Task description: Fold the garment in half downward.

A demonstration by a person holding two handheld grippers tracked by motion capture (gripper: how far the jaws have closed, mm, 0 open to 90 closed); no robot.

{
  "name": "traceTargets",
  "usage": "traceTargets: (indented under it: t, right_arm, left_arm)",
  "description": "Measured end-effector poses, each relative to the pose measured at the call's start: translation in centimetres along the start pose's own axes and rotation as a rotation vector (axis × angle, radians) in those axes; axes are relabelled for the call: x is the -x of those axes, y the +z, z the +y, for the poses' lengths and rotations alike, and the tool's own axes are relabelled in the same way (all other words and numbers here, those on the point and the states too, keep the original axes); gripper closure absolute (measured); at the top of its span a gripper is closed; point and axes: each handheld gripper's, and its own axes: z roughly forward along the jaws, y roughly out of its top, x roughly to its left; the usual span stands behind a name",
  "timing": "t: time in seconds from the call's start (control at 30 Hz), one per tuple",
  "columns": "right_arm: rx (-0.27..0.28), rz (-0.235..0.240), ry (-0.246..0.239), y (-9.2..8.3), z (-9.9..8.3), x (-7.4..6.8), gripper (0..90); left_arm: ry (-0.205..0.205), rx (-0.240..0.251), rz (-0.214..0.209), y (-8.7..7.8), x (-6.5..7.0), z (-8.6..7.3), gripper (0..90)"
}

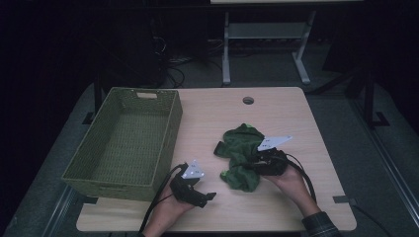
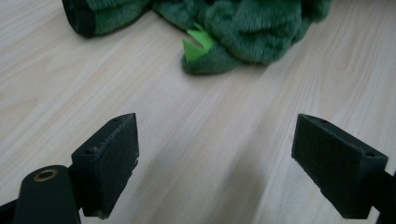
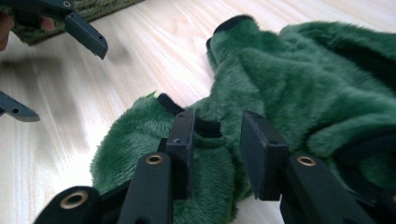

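A crumpled dark green plush piece (image 1: 240, 155) with black trim and a small bright green tag lies on the wooden table (image 1: 281, 118), right of centre. My right gripper (image 1: 253, 163) sits over its right side. In the right gripper view its jaws (image 3: 218, 140) stand a little apart, with the green plush (image 3: 303, 79) and a black strap just beyond them, and the pads do not press on it. My left gripper (image 1: 208, 199) rests near the front edge, left of the plush. It is wide open (image 2: 215, 163) over bare wood, the plush (image 2: 243, 28) ahead of it.
A green woven basket (image 1: 170, 133) with nothing in it stands on the table's left side, close to the left hand. A round cable hole (image 1: 248, 100) sits near the far edge. Beyond the table are a dark floor and a white frame's legs.
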Motion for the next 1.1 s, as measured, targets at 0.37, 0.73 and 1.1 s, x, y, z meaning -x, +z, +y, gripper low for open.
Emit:
traceTargets:
  t: [0.37, 0.73, 1.1]
  right_arm:
    - [0.058, -0.055, 0.044, -2.0, 0.6, 1.7, 58.4]
    - [0.071, -0.117, 0.059, -3.5, 1.8, 3.7, 55.1]
    - [0.07, -0.149, 0.081, -3.8, 3.0, 5.8, 54.1]
  left_arm:
    - [0.03, 0.021, 0.012, -0.1, -1.2, 3.5, 24.2]
    - [0.045, 0.04, 0.017, 0.9, -2.8, 7.3, 35.6]
    - [0.05, 0.06, 0.041, 2.1, -5.1, 10.9, 45.2]
